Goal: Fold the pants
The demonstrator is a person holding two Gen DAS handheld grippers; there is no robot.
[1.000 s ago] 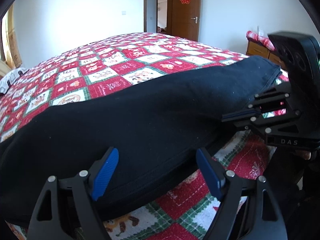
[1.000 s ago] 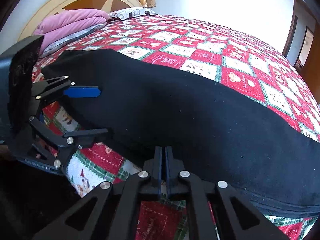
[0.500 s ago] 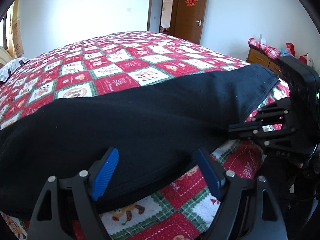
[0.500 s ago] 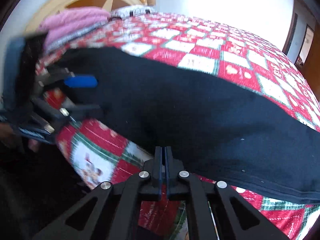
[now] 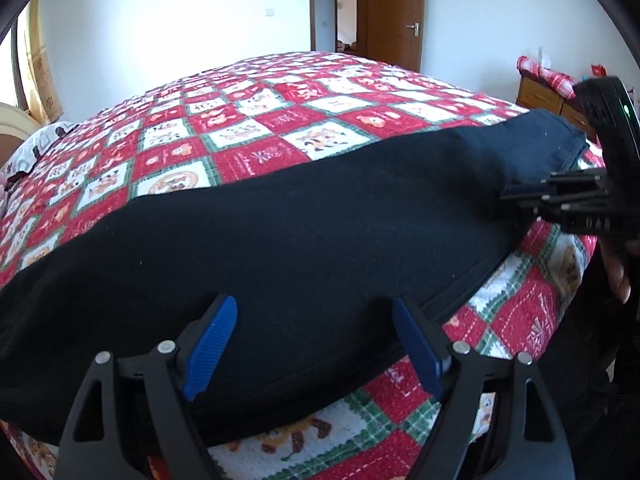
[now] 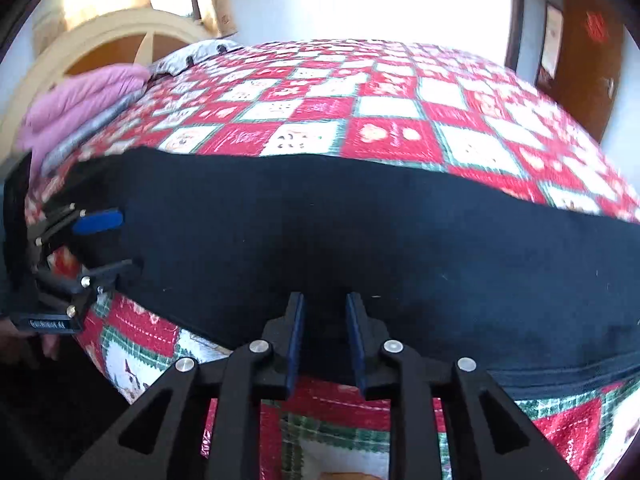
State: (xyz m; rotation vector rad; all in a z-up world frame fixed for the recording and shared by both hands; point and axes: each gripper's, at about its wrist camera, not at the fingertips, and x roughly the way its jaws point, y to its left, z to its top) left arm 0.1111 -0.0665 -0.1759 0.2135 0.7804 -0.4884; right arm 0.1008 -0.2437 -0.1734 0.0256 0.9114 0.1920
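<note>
Black pants (image 5: 304, 240) lie in a long band across the near side of a bed, on a red, white and green patchwork quilt (image 5: 256, 128). My left gripper (image 5: 314, 320) hangs open and wide over the pants' near edge, its blue pads (image 5: 210, 344) clear of the cloth. It shows again at the far left of the right wrist view as the left gripper (image 6: 116, 244). The jaws of my right gripper (image 6: 325, 312) are opening, a narrow gap between them above the pants' (image 6: 360, 240) near hem. The right gripper (image 5: 520, 194) sits by the pants' right end.
A pink folded blanket (image 6: 80, 108) and a cream headboard (image 6: 120, 36) lie at the bed's left end. A brown door (image 5: 396, 12) and a wooden dresser (image 5: 544, 96) stand beyond. A person's hand (image 5: 618, 276) holds the right gripper. The bed edge drops off in front.
The right gripper's jaws have parted from fully shut, and it has slid along the pants away from the left gripper while rolling. The left gripper has hardly moved.
</note>
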